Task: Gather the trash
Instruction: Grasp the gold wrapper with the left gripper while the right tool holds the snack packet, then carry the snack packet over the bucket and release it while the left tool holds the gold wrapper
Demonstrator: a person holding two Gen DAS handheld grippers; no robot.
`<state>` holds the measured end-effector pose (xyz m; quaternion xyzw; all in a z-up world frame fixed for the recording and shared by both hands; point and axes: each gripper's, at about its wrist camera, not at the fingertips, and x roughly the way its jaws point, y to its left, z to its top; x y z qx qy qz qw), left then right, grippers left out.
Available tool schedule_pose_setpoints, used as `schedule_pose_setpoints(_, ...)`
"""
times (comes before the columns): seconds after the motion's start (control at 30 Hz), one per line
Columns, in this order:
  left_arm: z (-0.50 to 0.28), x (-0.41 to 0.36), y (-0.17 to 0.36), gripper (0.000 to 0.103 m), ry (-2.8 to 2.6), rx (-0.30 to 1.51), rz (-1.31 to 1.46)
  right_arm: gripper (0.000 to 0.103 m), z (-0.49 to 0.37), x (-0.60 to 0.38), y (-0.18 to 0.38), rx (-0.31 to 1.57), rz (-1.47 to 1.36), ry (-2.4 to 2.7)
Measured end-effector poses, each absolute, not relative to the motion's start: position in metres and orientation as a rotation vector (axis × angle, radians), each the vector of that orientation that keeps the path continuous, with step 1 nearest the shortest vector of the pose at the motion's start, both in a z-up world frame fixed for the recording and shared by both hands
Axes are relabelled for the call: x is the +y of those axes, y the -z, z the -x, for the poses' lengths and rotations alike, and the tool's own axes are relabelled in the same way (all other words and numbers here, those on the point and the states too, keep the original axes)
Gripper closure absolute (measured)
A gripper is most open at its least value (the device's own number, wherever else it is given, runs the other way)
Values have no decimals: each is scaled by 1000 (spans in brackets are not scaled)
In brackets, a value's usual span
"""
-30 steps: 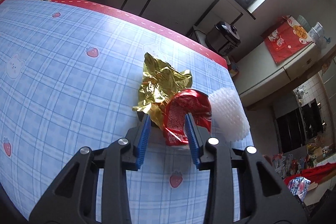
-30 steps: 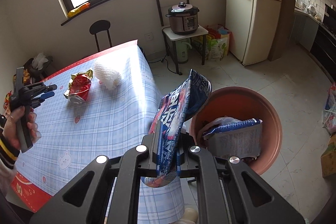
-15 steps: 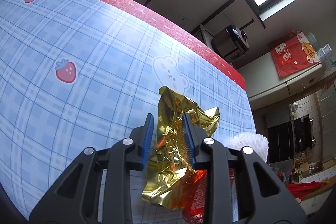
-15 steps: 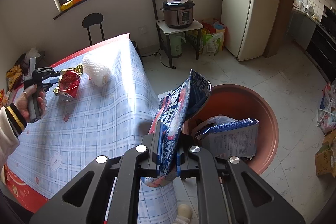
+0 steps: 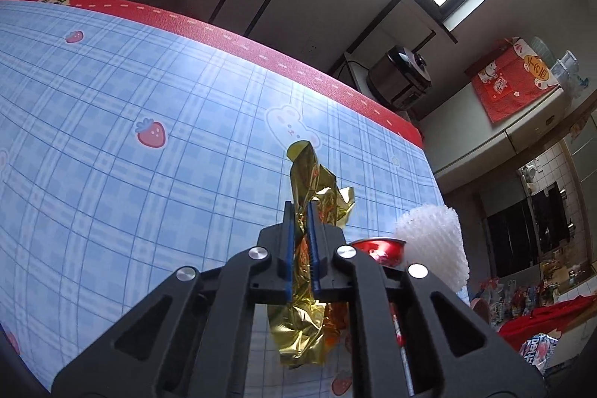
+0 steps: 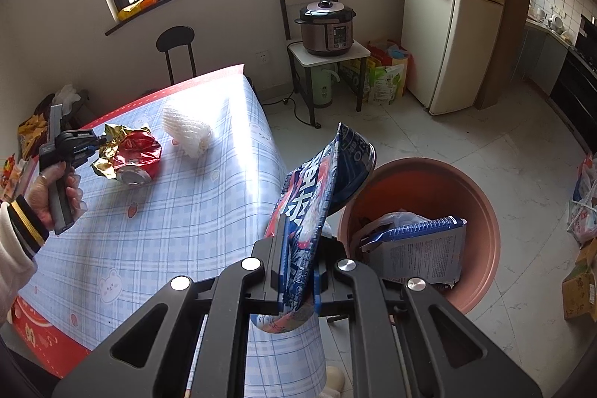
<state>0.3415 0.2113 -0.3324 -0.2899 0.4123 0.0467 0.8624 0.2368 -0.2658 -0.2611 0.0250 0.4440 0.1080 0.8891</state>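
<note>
My left gripper (image 5: 300, 211) is shut on a crumpled gold foil wrapper (image 5: 311, 181), which pokes up past the pads and hangs below them over the blue plaid tablecloth (image 5: 149, 204). A crushed red can (image 5: 378, 248) lies just right of it, with a white foam fruit net (image 5: 433, 245) beyond. In the right wrist view the left gripper (image 6: 100, 138) holds the gold wrapper (image 6: 112, 152) beside the red can (image 6: 140, 157) and the foam net (image 6: 188, 133). My right gripper (image 6: 296, 230) is shut on a blue snack bag (image 6: 321, 185), held off the table's corner beside the terracotta trash tub (image 6: 477, 207).
The tub holds a blue spiral notebook (image 6: 421, 241) and a plastic bag. A black stool (image 6: 175, 51) stands behind the table. A pressure cooker (image 6: 326, 27) sits on a small stand, with a fridge (image 6: 459, 13) to its right. Bags and boxes lie on the floor at the far right.
My left gripper moved forward from around the red can onto the gold wrapper and closed on it. My right gripper kept its hold on the blue bag and shifted slightly.
</note>
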Motion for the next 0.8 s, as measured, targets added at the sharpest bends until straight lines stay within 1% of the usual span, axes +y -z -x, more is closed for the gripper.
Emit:
schedule_pose_setpoints(0.17,-291,218,300,94,-132,826,507,93,-233,-253,254,894,-66,-280)
schedule_pose_setpoints(0.4,-201,227,244,94,-188,733,485,93,-223,-238,232,838,-72,-352)
schedule_pose_setpoints(0.57,-140,209,207,94,-218,688,446,93,-220,-242,217,796,-101,-375)
schedule_pose_setpoints(0.63,-126,200,197,94,-220,701,444,93,-219,-244,212,780,-110,-375)
schedule_pose_setpoints(0.8,-99,179,169,94,-200,657,433,93,-214,-260,203,747,-136,-367)
